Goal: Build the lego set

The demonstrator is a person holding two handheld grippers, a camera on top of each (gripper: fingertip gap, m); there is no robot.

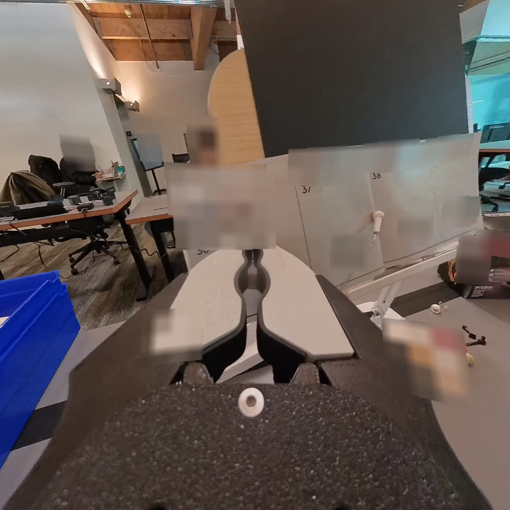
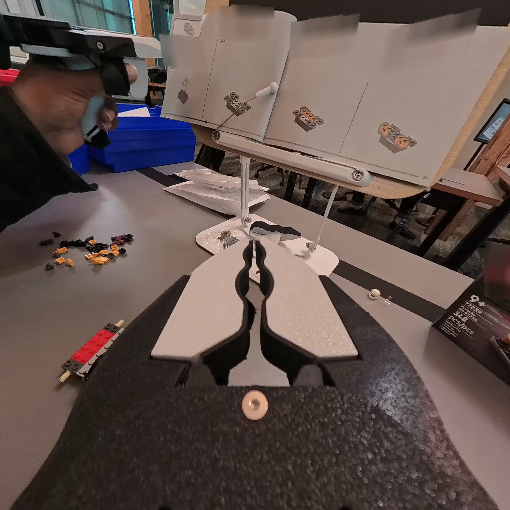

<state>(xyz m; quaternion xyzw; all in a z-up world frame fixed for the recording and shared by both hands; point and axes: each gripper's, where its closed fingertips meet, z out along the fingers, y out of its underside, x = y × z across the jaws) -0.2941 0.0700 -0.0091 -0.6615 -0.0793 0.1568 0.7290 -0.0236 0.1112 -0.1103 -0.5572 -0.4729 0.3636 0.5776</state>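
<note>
My right gripper (image 2: 254, 242) hangs low over the grey table (image 2: 138, 289), shut at the tips on a small black, grey and white piece (image 2: 273, 232) just in front of the book stand's base. A red and grey assembly (image 2: 91, 350) with tan pins lies to its left. A pile of loose black and orange pieces (image 2: 91, 248) lies farther left. My left gripper (image 1: 252, 254) is raised in front of the open instruction booklet (image 2: 303, 82), jaws almost together. A dark reddish bit (image 1: 252, 277) shows in their hollow; I cannot tell if it is held.
A hand (image 2: 63, 105) holds the left gripper (image 2: 150, 47) at upper left. The white book stand (image 2: 289, 162) is ahead, with blue bins (image 2: 149, 138) and crumpled paper bags (image 2: 220, 187) beyond. The black set box (image 2: 474, 331) stands right, with a small white round piece (image 2: 374, 294) beside it. About 30 cm separates my left fingertips from my right.
</note>
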